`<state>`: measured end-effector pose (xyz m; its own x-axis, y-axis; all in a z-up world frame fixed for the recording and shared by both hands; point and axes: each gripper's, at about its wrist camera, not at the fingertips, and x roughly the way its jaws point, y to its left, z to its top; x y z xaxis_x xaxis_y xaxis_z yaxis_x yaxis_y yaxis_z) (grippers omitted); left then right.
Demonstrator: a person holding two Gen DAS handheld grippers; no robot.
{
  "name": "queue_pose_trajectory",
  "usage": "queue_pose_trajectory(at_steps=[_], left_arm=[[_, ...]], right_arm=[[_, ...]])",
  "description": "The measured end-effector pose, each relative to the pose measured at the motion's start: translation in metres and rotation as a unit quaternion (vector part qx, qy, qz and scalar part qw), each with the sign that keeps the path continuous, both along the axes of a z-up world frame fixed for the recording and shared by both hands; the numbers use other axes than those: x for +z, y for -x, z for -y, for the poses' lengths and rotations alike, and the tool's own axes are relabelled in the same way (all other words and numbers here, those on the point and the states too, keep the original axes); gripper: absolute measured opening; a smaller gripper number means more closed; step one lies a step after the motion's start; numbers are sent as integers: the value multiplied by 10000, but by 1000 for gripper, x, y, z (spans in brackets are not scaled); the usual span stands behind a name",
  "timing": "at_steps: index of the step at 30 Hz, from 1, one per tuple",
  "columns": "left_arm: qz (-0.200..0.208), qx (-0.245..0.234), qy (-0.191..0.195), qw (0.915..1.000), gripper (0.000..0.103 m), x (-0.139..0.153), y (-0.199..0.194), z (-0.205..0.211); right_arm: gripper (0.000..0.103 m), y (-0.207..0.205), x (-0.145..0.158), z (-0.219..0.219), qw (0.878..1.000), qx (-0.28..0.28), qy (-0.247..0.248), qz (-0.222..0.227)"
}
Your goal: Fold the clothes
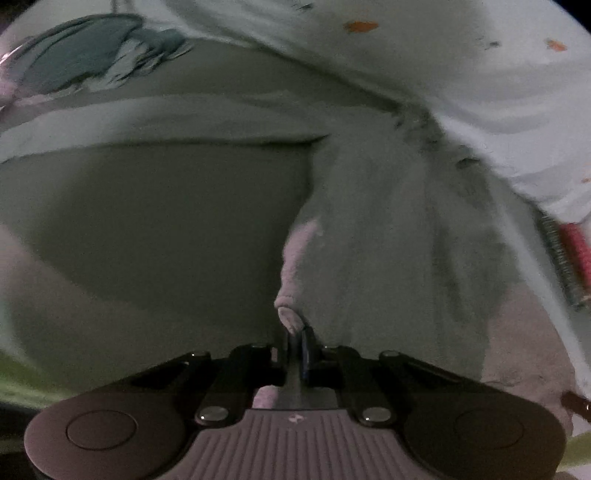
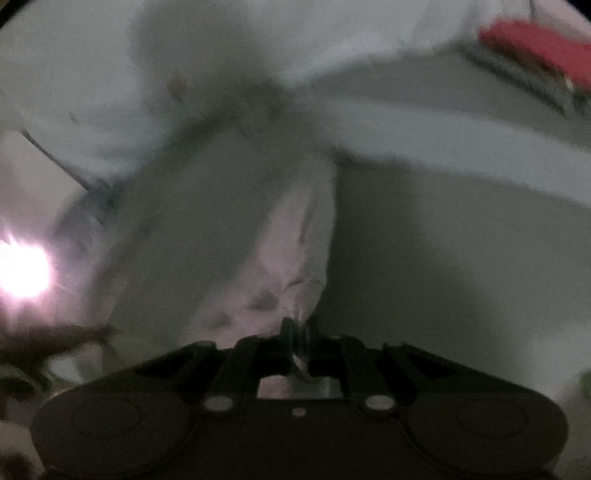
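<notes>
- Nearest the lens, the left claw is pinched tight on a pinkish edge of the garment; gripping a hem there lets the cloth hang free for folding.
- Pale green cloth fills the left view and drapes away from the grip, with a teal print at upper left and orange specks above.
- Likewise clamped together, the right claw bites a bunched pale fold, so the garment hangs between both grips, probably lifted to spread it.
- Far right, a red object shows, too blurred to name.
</notes>
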<state>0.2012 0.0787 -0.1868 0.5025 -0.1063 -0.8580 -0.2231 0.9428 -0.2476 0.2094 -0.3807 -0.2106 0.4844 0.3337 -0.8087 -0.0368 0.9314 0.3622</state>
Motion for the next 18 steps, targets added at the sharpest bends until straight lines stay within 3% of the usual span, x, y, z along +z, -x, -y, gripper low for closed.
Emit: queue_pose_trajectory(at_steps=[1, 2, 4, 5, 6, 7, 8, 13, 14, 15, 16, 18], left_arm=[[-165, 73, -147, 9997, 8, -6, 0, 0], [-301, 141, -282, 9990, 18, -11, -1, 0], [-277, 238, -257, 9990, 20, -7, -2, -4], [-254, 295, -186, 9991, 27, -3, -3, -6], [-210, 373, -149, 9990, 37, 4, -4, -8], [-123, 436, -188, 9988, 43, 10, -6, -9], [-37, 498, -234, 9985, 53, 15, -8, -9], [264, 662, -391, 9967, 67, 39, -43, 3], [326, 677, -373, 9965, 68, 43, -53, 7], [401, 657, -329, 9965, 68, 44, -64, 12], [467, 634, -298, 9964, 68, 45, -75, 17], [510, 547, -354, 9966, 68, 47, -97, 29]], right_arm=[[7, -3, -14, 1, 9990, -11, 321, -308], [7, -7, -23, 1, 9965, -34, 653, -514], [11, -14, -24, 7, 9950, -38, 854, -519], [24, -17, -19, 12, 9963, -111, 773, -365], [52, -22, -12, 20, 9974, -217, 662, -164], [63, -28, -6, 24, 9975, -303, 642, 10], [65, -34, -1, 29, 9971, -386, 627, 182], [61, -89, 8, 31, 9926, -277, 893, 772], [40, -102, 8, 28, 9911, -160, 937, 931], [12, -115, 8, 25, 9892, -43, 981, 1089], [4, -130, 11, 19, 9865, 121, 1086, 1222], [3, -164, 19, 3, 9799, 398, 1334, 1426]])
